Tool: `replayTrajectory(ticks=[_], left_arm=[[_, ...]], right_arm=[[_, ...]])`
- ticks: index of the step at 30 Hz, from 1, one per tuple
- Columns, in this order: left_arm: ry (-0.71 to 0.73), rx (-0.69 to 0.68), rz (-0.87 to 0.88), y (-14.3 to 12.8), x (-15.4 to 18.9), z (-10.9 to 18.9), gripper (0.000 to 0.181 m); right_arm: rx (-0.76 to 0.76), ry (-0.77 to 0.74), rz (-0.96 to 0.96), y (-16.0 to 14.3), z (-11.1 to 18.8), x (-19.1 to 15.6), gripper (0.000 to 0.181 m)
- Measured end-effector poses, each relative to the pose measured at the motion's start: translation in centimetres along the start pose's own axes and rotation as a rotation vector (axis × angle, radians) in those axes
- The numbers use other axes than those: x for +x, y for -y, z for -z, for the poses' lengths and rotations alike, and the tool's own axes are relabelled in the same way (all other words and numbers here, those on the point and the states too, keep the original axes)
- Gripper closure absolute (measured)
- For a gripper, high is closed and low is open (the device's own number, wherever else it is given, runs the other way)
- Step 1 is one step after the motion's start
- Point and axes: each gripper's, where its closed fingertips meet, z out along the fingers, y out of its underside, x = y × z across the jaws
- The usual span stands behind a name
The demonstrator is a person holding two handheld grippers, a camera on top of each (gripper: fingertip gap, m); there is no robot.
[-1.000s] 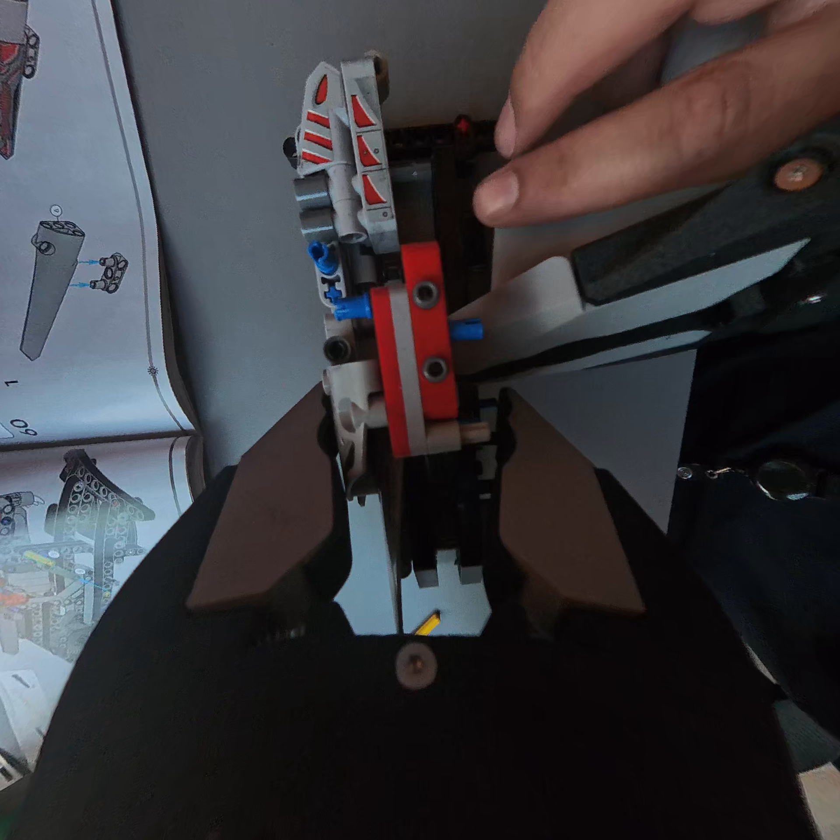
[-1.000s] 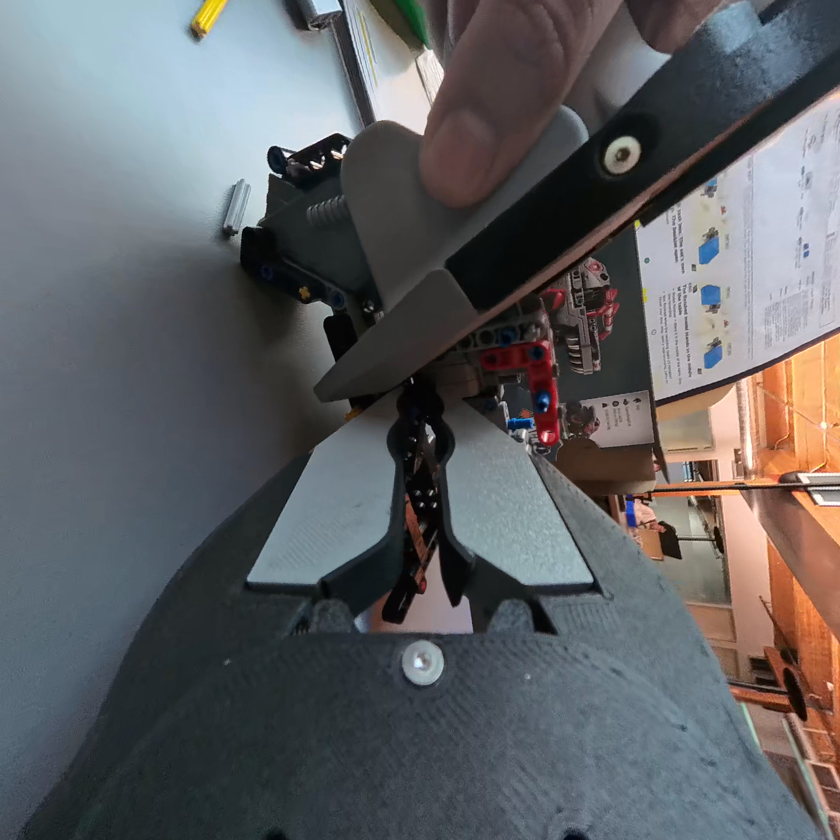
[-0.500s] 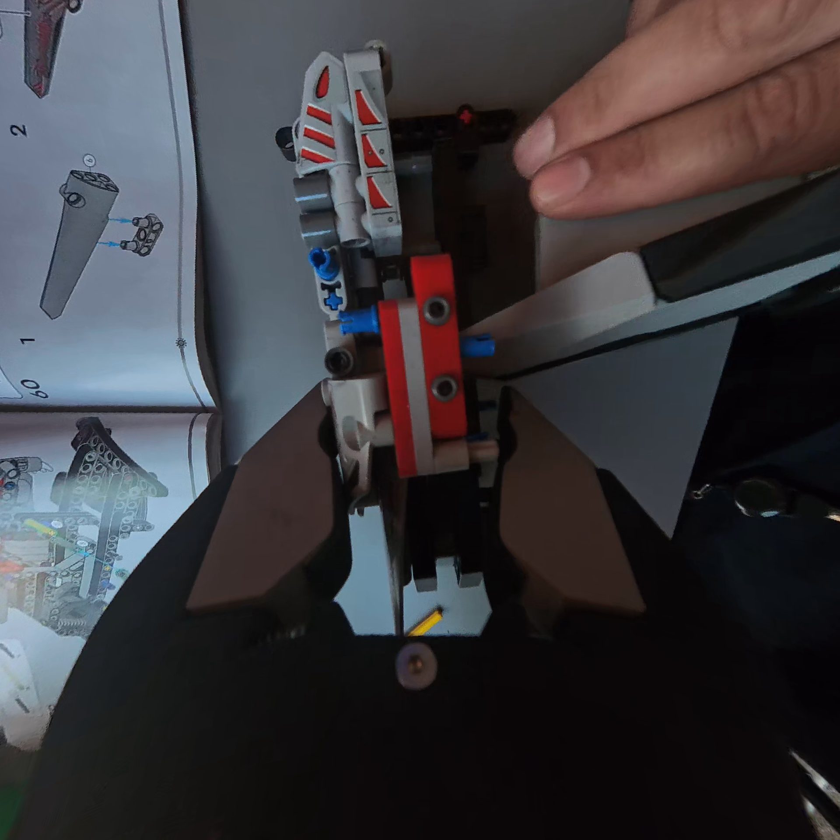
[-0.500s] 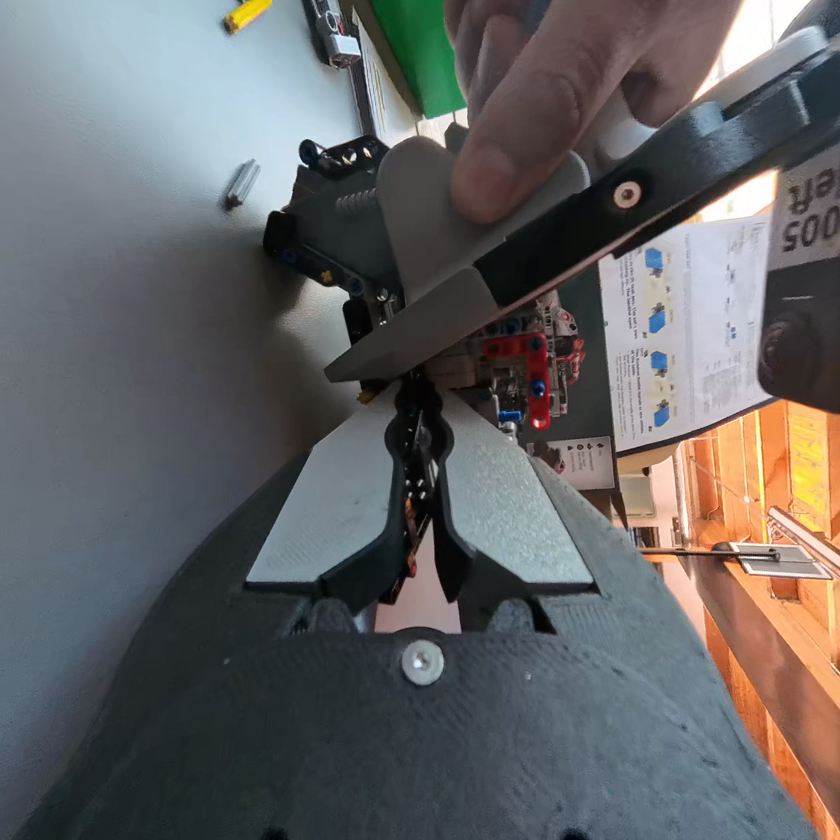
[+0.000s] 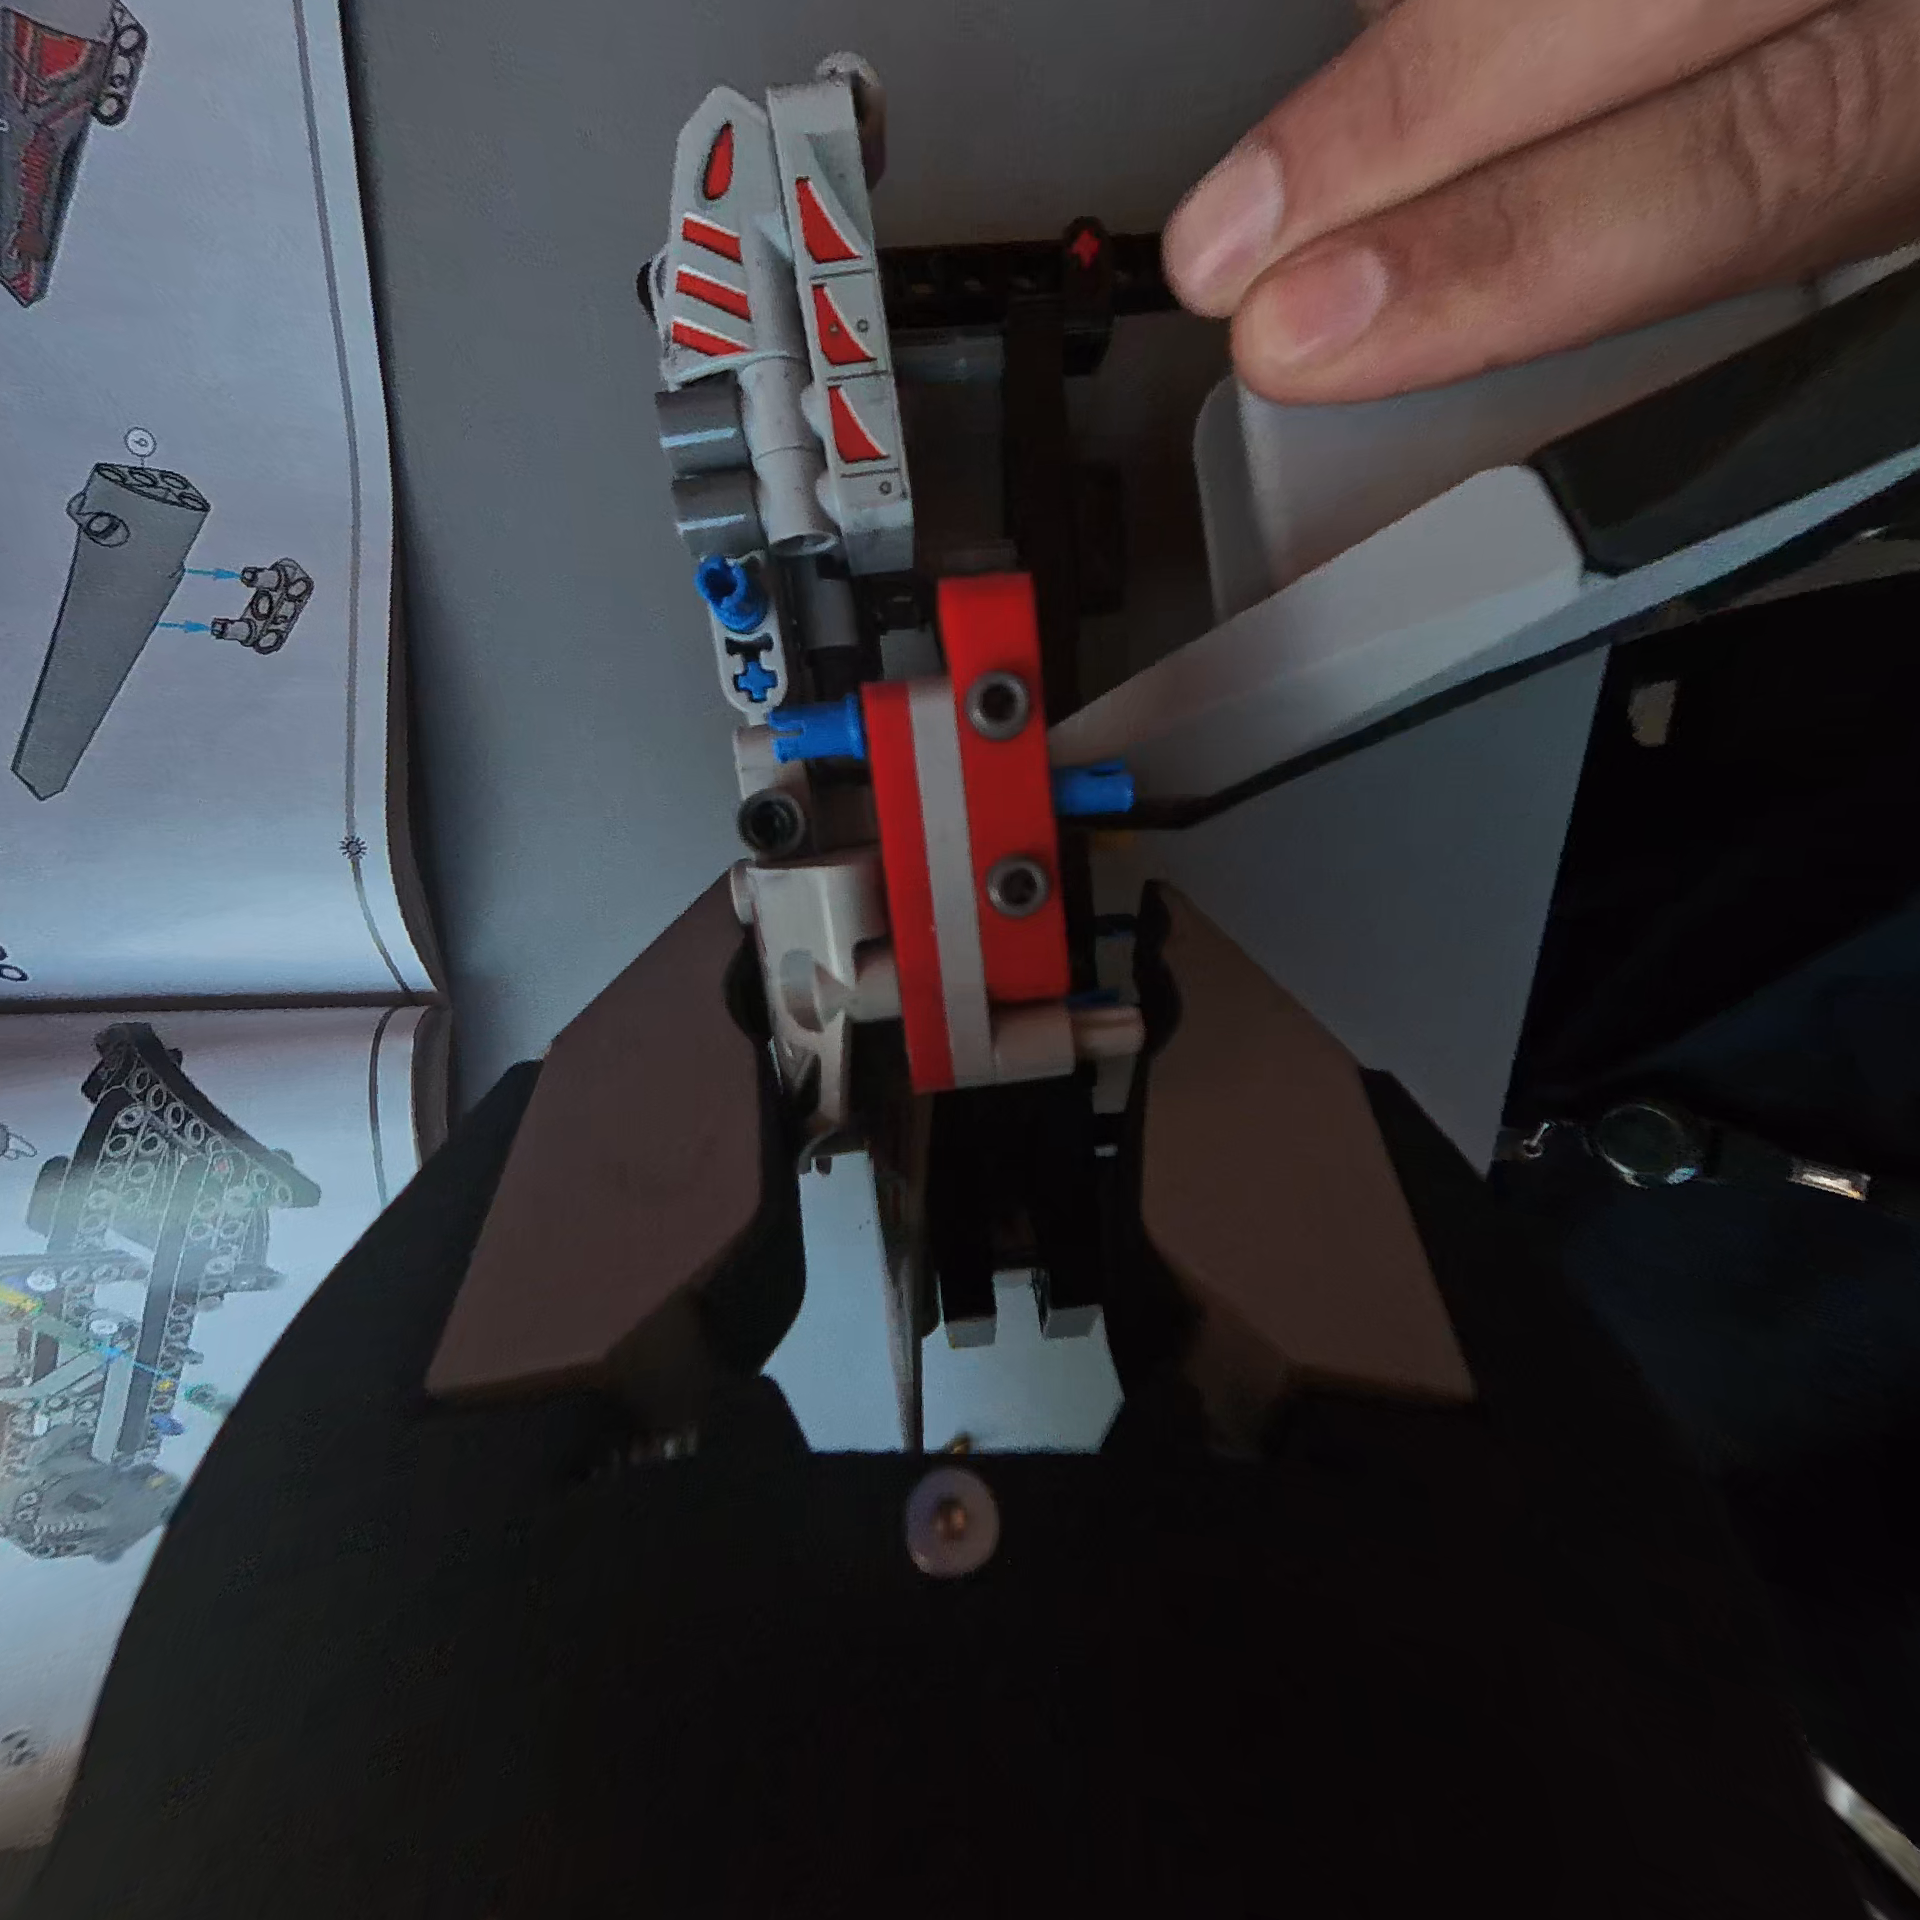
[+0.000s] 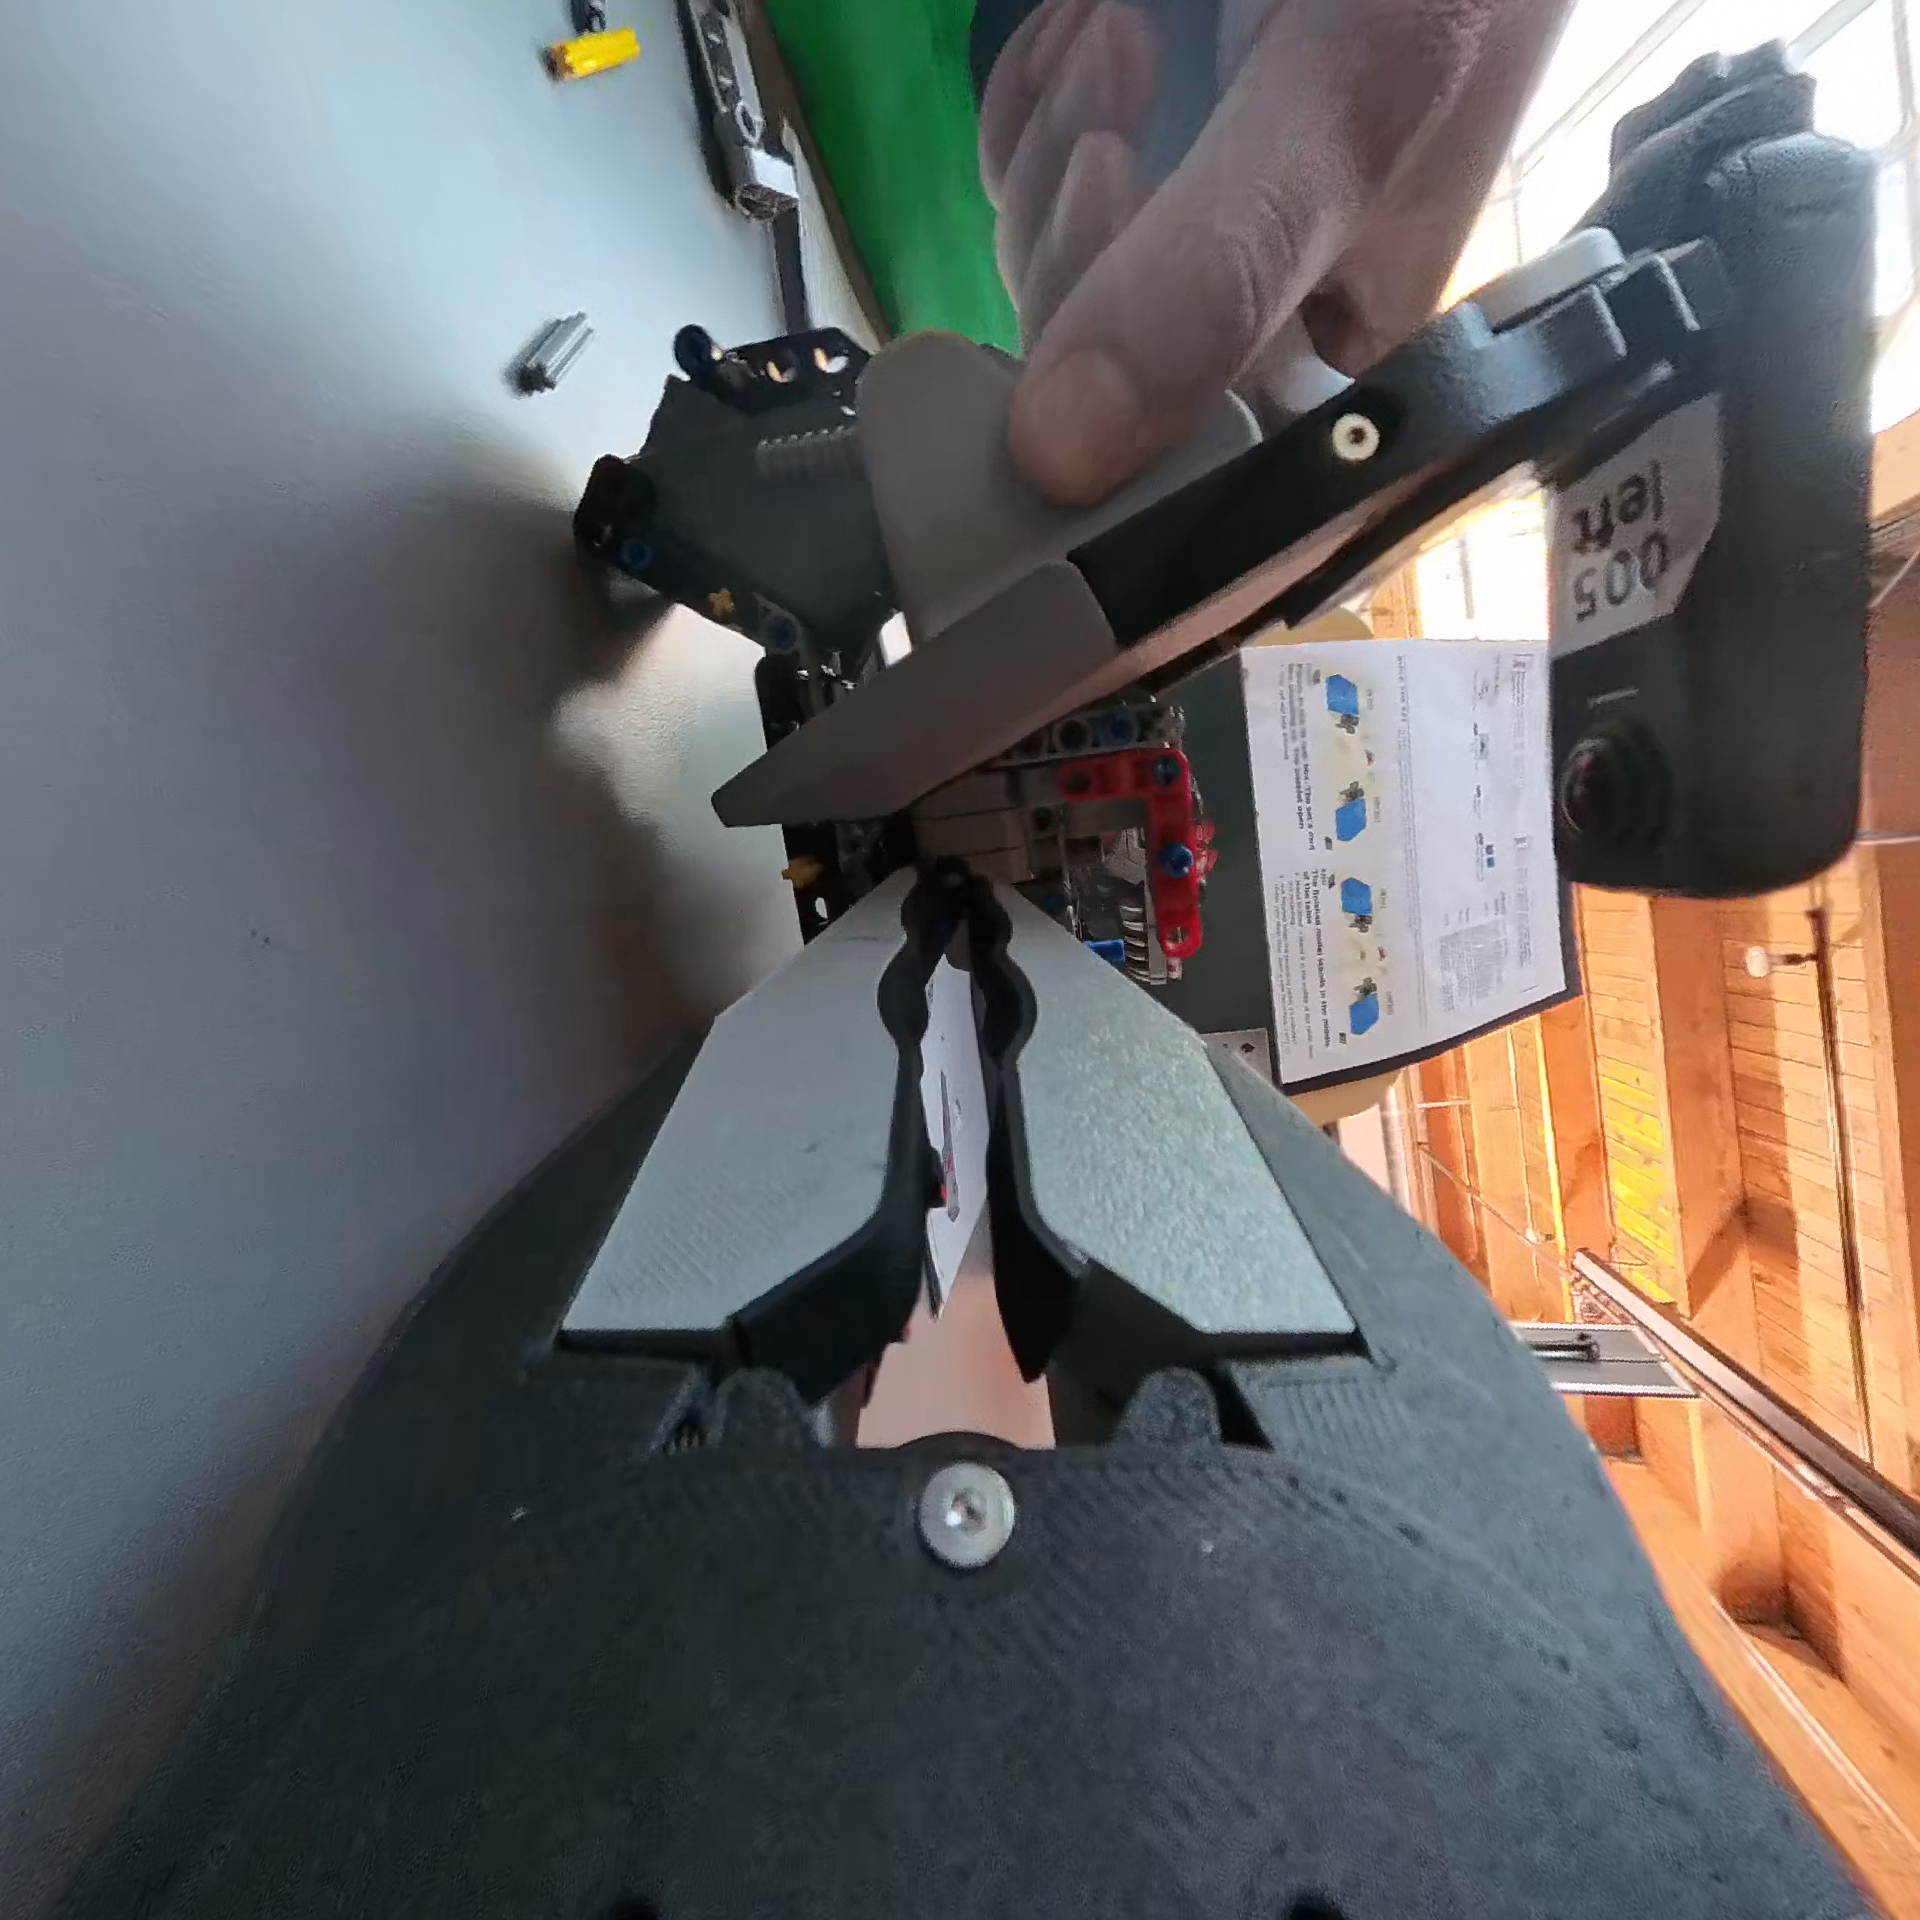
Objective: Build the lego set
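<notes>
Left gripper: black body, two brown wedge-shaped fingers, one round screw at centre. Right gripper: dark grey textured shell, pale grey fingers with black wavy inner pads, one silver screw. A black camera with a labelled grey plate sits on the left gripper's body.

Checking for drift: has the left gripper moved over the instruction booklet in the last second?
Yes. In the left wrist view the instruction booklet shows further right, so the left gripper drifted left.
</notes>
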Motion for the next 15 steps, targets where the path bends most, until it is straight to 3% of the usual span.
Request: replayTrajectory(ticks=[15], left_arm=[[0.010, 0.057, 0.064, 0.68, -0.36, 0.19, 0.110]], right_arm=[[0.024, 0.027, -0.241, -0.80, -0.41, 1.20, 0.178]])
